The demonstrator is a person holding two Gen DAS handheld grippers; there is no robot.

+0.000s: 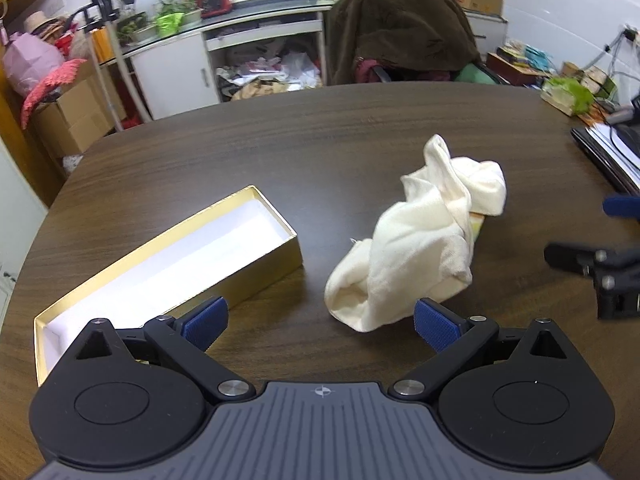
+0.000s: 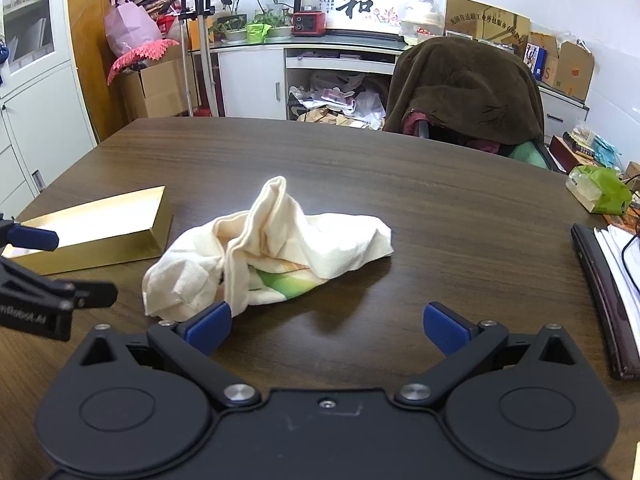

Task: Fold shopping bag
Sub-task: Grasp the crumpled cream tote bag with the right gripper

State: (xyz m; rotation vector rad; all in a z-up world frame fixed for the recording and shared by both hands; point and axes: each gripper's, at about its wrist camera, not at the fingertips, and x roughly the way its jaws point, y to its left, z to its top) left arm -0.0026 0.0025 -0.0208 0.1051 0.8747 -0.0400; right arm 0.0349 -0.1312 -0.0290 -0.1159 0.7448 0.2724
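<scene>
A cream cloth shopping bag (image 1: 424,236) lies crumpled in a heap on the dark wooden table (image 1: 320,136). In the right wrist view the bag (image 2: 272,248) shows a green and orange print on its underside. My left gripper (image 1: 320,326) is open and empty, just short of the bag's near end. My right gripper (image 2: 328,328) is open and empty, with its left fingertip (image 2: 210,326) close to the bag's near edge. Each gripper shows at the edge of the other's view, the right gripper (image 1: 600,268) and the left gripper (image 2: 36,280).
An open gold box with a white lining (image 1: 168,268) lies left of the bag. A dark folder with papers (image 2: 604,292) and a green tissue pack (image 2: 600,192) sit at the table's right. A chair draped in brown cloth (image 2: 464,92) stands behind the table.
</scene>
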